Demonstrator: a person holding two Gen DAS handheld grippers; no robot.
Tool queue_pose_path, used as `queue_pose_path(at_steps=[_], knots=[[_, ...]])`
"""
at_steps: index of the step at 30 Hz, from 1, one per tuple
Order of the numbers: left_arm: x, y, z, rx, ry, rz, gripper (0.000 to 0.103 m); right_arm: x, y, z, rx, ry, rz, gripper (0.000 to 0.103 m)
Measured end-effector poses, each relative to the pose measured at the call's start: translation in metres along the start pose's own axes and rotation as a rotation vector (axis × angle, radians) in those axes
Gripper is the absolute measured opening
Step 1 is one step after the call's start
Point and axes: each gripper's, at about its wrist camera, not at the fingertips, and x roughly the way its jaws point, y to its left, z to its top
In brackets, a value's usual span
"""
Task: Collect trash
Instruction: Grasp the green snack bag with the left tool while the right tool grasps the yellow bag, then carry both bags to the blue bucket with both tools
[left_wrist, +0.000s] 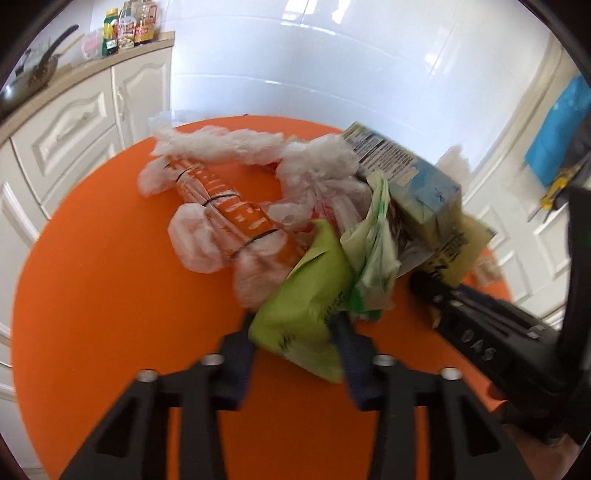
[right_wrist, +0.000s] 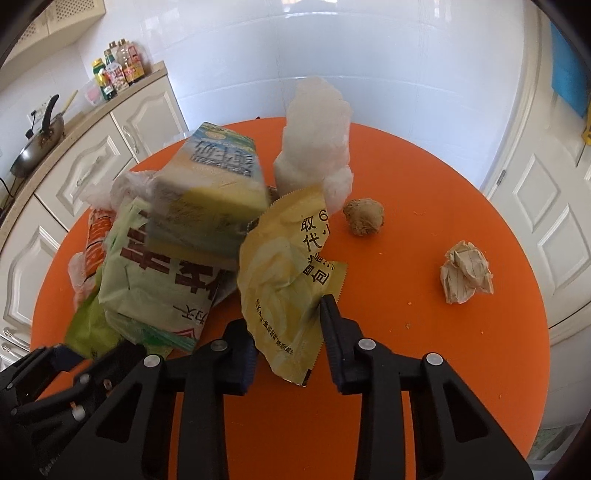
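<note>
Trash lies heaped on the orange table (right_wrist: 424, 332); the left gripper (left_wrist: 295, 347) is narrowed around a green packet (left_wrist: 303, 314), the right gripper (right_wrist: 288, 332) around a yellow wrapper (right_wrist: 284, 280), pads seemingly pressing; I would lift both slowly, so the carton (right_wrist: 218, 184) leaning above does not topple; a paper ball (right_wrist: 466, 271) waits apart.

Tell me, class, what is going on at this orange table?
A person is gathering trash from the orange table with a hand-held tool in each hand. The left tool is closed on a green wrapper. The right tool is closed on a yellow wrapper. A milk carton, plastic bags and a crumpled paper ball are not yet picked up.
</note>
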Motion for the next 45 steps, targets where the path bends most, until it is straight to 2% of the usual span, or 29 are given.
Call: queue_pose_path(at_steps=[2,4,7,17,24,27,34,36,37,38,39,40,45], knots=[[-0.005,0.004,-0.003,0.006,-0.012,-0.017,0.019,-0.002,-0.002,0.000,0.004,0.000,0.016,0.024],[-0.008,0.007,-0.007,0.011,-0.019,-0.028,0.012,-0.006,-0.005,-0.001,0.006,-0.006,0.028,0.021],[-0.012,0.015,-0.012,0.017,-0.029,-0.037,0.007,-0.012,-0.009,-0.004,0.021,-0.012,0.055,0.018],[-0.054,0.014,-0.033,0.086,-0.095,-0.005,0.005,-0.040,-0.021,-0.030,0.054,-0.026,0.164,0.015],[-0.088,-0.001,-0.045,0.145,-0.154,0.007,0.005,-0.066,-0.023,-0.042,0.052,-0.078,0.187,0.012],[-0.091,-0.006,-0.051,0.155,-0.147,0.011,0.005,-0.067,-0.025,-0.044,0.065,-0.066,0.199,0.011],[-0.072,-0.004,-0.055,0.140,-0.081,0.028,0.006,-0.054,-0.028,-0.036,0.095,-0.028,0.237,0.017],[-0.070,-0.007,-0.053,0.148,-0.080,0.034,0.006,-0.049,-0.029,-0.032,0.110,-0.027,0.241,0.025],[-0.068,-0.009,-0.053,0.154,-0.080,0.036,0.006,-0.045,-0.029,-0.029,0.117,-0.022,0.238,0.035],[-0.067,-0.011,-0.052,0.157,-0.080,0.038,0.006,-0.039,-0.029,-0.026,0.127,-0.018,0.245,0.036],[-0.067,-0.012,-0.052,0.160,-0.085,0.034,0.005,-0.035,-0.030,-0.024,0.135,-0.022,0.250,0.033],[-0.067,-0.011,-0.049,0.160,-0.087,0.032,0.004,-0.031,-0.031,-0.024,0.136,-0.028,0.250,0.025],[-0.077,-0.011,-0.046,0.169,-0.121,0.021,0.003,-0.032,-0.026,-0.024,0.117,-0.065,0.255,0.019]])
